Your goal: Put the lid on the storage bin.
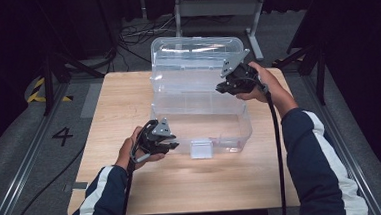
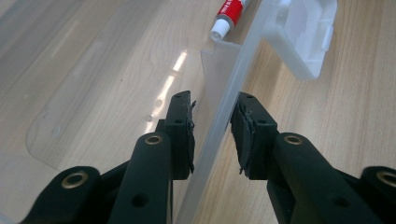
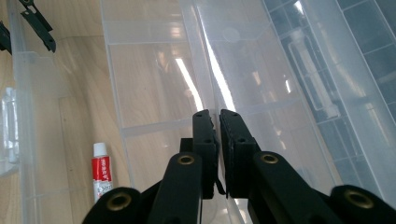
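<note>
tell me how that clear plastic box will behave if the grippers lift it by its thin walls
The clear plastic box is thin-walled and nearly empty, holding a small tube, so it is probably light. The wall between the left gripper jaws looks glossy, so it may flex or slip.

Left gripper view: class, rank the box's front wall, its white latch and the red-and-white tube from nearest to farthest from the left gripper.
1. Front wall: between the jaws of the left gripper.
2. White latch: beyond, outside the box, upper right.
3. Red-and-white tube: inside the box, at top; close to the latch's distance.

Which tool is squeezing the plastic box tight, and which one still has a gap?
The right tool is shut on the clear box. The left tool is open around its front wall.
</note>
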Motion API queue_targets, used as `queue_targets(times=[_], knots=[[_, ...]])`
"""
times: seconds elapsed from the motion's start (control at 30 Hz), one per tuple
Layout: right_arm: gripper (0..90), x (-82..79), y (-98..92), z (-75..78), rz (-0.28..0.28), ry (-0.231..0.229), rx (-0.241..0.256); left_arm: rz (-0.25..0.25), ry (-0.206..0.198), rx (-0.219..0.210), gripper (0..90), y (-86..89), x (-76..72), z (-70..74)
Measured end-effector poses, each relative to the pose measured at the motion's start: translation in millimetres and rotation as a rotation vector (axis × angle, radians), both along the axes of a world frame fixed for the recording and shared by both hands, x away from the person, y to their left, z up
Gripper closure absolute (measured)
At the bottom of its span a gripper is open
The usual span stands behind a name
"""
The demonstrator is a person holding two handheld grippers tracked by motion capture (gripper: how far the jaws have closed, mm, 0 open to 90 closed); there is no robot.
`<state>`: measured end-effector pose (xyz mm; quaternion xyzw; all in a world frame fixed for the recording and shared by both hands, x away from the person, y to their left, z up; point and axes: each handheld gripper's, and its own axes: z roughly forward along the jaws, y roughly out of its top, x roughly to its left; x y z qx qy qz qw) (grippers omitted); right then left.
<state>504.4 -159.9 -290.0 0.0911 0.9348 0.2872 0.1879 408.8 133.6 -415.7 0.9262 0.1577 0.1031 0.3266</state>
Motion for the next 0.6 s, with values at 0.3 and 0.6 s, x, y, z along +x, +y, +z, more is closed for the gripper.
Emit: queue_targets(times=[0.3,0.6], knots=[[84.8,-10.3,-2.3,-2.3,-0.006,0.005,0.024,0.007,-0.008,-0.011,68.8,0.0,-0.9,-0.8],[83.2,-23.8,-6.7,-6.7,-0.006,-0.001,0.053,0.009,-0.014,-0.016,68.2,0.4,-1.5,-1.1]])
